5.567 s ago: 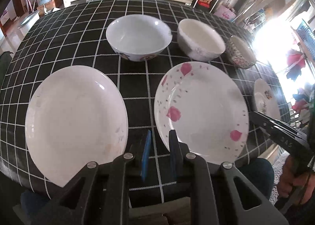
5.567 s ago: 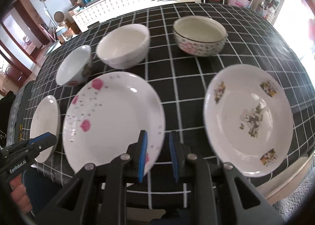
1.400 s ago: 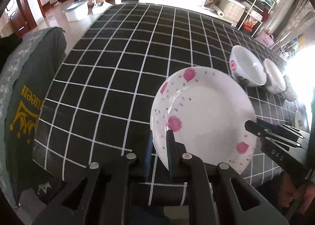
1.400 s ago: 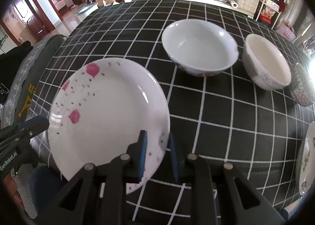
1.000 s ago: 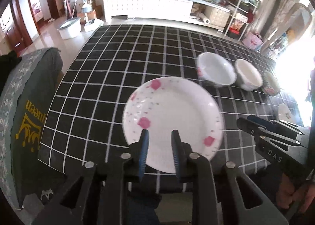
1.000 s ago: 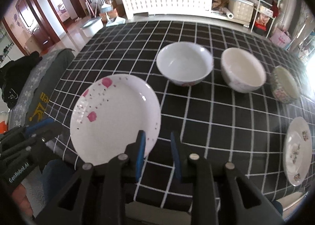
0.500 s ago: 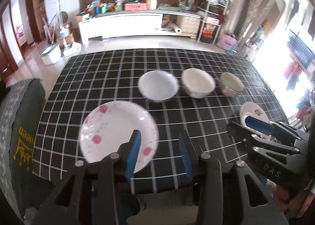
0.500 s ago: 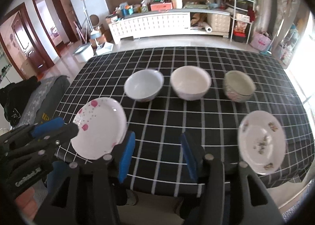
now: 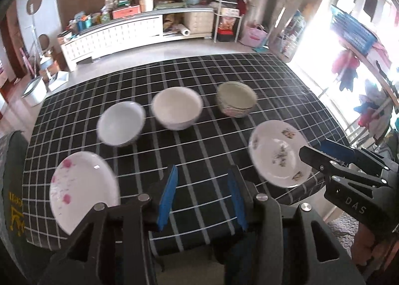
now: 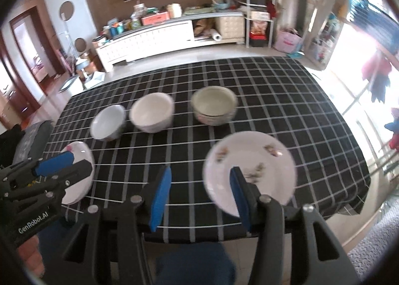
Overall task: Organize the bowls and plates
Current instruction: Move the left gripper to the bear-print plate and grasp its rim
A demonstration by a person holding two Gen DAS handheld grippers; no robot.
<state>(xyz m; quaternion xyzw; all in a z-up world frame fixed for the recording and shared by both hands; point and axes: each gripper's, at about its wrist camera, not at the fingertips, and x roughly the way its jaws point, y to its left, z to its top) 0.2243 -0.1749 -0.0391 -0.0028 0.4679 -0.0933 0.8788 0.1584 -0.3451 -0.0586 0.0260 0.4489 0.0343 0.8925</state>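
Note:
Near the table's front left corner lies a white plate with pink flowers point(image 9: 83, 190), partly hidden in the right wrist view point(image 10: 82, 178) behind my left gripper point(image 10: 74, 161). A second plate with small flower prints point(image 9: 276, 156) point(image 10: 259, 168) lies at the front right. Behind them stand three bowls in a row: a white one point(image 9: 121, 123), a cream one point(image 9: 177, 108) and a patterned one point(image 9: 235, 102). My left gripper point(image 9: 202, 197) hangs open above the front edge, nothing between its blue pads. My right gripper point(image 10: 199, 197) point(image 9: 314, 150) is open too, empty, before the flower-print plate.
The table point(image 9: 199, 150) wears a black cloth with white checks; its far half is bare. A grey cushioned seat point(image 9: 10, 185) stands off the left corner. A long white cabinet point(image 9: 112, 33) and shelves line the far wall, a bright window on the right.
Both grippers let go of the pink-flowered plate's rim, opened, and drew back and up from the table. The views swung right, so all the bowls and both plates now show.

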